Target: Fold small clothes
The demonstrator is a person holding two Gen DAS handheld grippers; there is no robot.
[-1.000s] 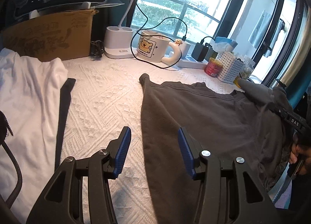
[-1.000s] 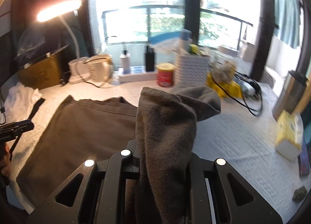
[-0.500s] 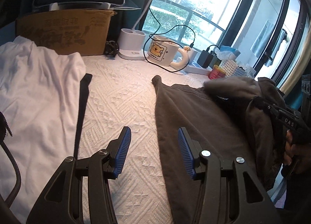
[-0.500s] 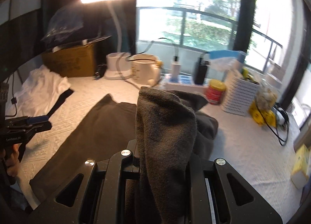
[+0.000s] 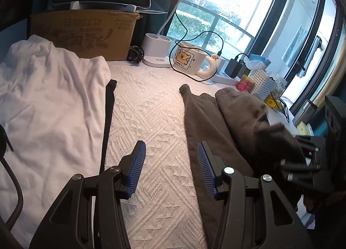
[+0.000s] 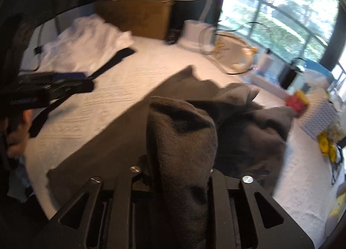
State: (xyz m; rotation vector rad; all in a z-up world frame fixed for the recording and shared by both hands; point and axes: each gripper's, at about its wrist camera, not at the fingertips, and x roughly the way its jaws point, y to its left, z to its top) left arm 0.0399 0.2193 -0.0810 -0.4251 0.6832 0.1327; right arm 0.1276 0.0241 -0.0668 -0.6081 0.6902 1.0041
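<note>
White textured bedding (image 5: pixel 155 119) fills the scene, with a white garment (image 5: pixel 49 106) at nine o'clock. Left gripper (image 5: pixel 170 165) hovers, fingers spread and empty, while the right gripper (image 6: pixel 179 162) clamps a bunched fold of the grey garment (image 5: pixel 207 123) at three o'clock

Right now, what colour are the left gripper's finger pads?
Blue, ribbed pads on the black left gripper; clearest in the left wrist view.
</note>
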